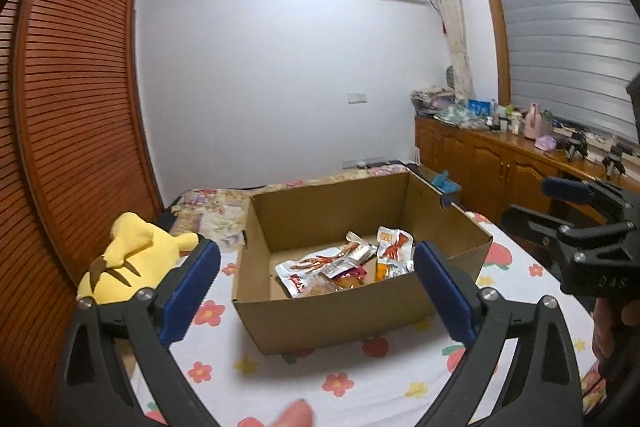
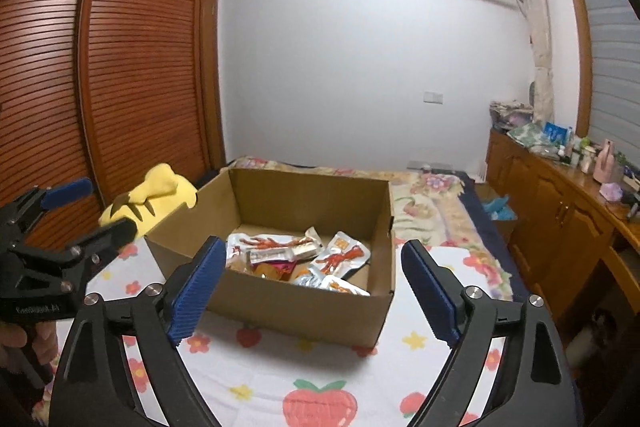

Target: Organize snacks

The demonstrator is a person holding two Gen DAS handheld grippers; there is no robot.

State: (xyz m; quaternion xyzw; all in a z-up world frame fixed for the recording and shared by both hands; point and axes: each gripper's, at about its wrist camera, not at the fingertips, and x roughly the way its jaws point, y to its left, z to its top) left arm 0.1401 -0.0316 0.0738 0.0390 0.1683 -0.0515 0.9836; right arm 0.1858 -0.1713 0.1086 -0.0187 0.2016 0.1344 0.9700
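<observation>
An open cardboard box (image 1: 340,319) stands on the bed, and several foil snack packets (image 1: 340,267) with red and orange print lie piled on its floor. My left gripper (image 1: 316,245) hangs in front of the box, open, blue pads wide apart and nothing between them. To its right, held by a hand, is my right gripper (image 1: 536,205), also open. In the right wrist view the same box (image 2: 296,303) with the snack packets (image 2: 296,255) sits ahead of the right gripper (image 2: 313,243), which is open and holds nothing. The left gripper (image 2: 100,207) shows at the left edge.
A yellow plush toy (image 1: 132,259) lies left of the box against a slatted wooden wardrobe (image 1: 72,107). The bedsheet (image 1: 320,379) has a fruit and flower print. A wooden cabinet (image 1: 500,163) with clutter on top runs along the right under the window.
</observation>
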